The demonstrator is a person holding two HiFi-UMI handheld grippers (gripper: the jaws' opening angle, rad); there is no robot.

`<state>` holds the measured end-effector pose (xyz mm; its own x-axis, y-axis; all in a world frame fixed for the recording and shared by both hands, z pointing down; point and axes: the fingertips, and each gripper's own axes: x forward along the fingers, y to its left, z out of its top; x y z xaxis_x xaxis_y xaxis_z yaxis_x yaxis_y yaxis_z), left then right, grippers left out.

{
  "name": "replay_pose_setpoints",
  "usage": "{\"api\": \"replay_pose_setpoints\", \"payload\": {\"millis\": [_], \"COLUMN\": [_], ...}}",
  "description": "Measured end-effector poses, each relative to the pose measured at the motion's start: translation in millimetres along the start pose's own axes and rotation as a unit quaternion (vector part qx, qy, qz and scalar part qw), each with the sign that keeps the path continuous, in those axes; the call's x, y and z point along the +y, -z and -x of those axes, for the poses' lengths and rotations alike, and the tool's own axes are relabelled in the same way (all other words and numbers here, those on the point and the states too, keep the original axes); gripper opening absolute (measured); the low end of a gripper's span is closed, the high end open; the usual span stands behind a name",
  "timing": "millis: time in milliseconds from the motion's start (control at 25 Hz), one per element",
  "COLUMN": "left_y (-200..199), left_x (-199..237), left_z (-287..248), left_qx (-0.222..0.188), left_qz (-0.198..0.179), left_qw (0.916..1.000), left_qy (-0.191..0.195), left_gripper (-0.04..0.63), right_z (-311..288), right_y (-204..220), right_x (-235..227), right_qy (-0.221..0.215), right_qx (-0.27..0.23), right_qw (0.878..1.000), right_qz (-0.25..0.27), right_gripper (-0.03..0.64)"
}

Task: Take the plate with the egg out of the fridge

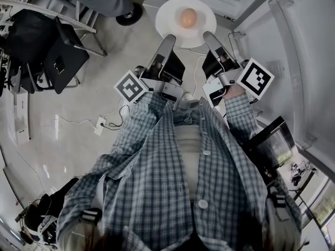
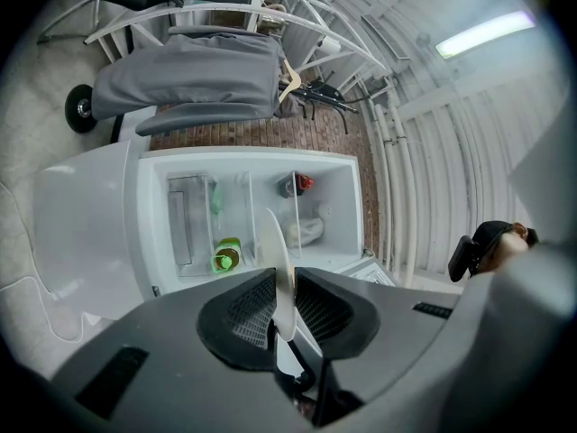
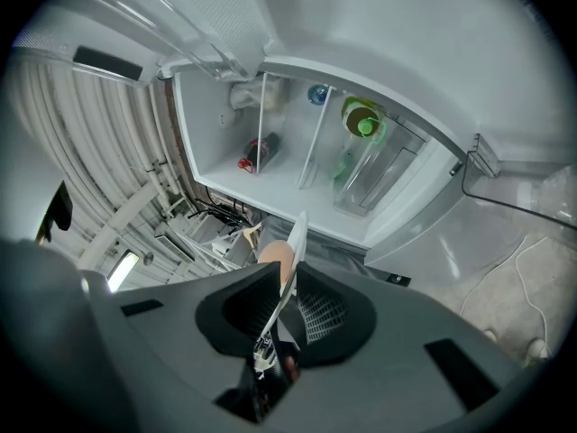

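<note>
Checked shirt (image 1: 172,182) nearest | left gripper (image 1: 170,37) and right gripper (image 1: 209,35) both clamped on opposite rims of plate (image 1: 168,15), likely to keep it level | egg (image 1: 188,18) sits centred | plate held outside open fridge (image 2: 347,215).

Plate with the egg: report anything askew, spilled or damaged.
Nothing stands out. The plate is clamped at its near rim by the left gripper and right gripper, and the egg sits whole at its middle.

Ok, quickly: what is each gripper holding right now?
Left gripper: shut on the round white plate carrying a brown egg.
Right gripper: shut on the same plate's opposite rim.
</note>
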<state>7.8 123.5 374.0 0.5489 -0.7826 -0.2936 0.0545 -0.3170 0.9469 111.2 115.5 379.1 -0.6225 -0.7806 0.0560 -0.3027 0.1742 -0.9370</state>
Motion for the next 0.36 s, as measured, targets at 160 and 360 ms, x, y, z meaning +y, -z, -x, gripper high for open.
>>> {"api": "replay_pose_setpoints", "payload": {"millis": [160,360], "left_y": [-3.6,-7.7], "left_x": [0.2,-2.8], "left_z": [-3.0,-0.2], "left_qx": [-0.003,-0.008], "left_qz": [0.000,-0.006], "left_qw": [1.0000,0.9999], "left_qy": [0.002,0.001], "left_gripper": [0.072,0.072], "right_z": [-4.4,-7.6], "right_y": [-2.8,-0.5], "right_x": [0.3,4.6], "right_qy": [-0.001,-0.011], "right_qx": [0.001,0.002], "right_qw": [1.000,1.000], "right_qz": [0.003,0.004], "right_gripper": [0.060,0.060]}}
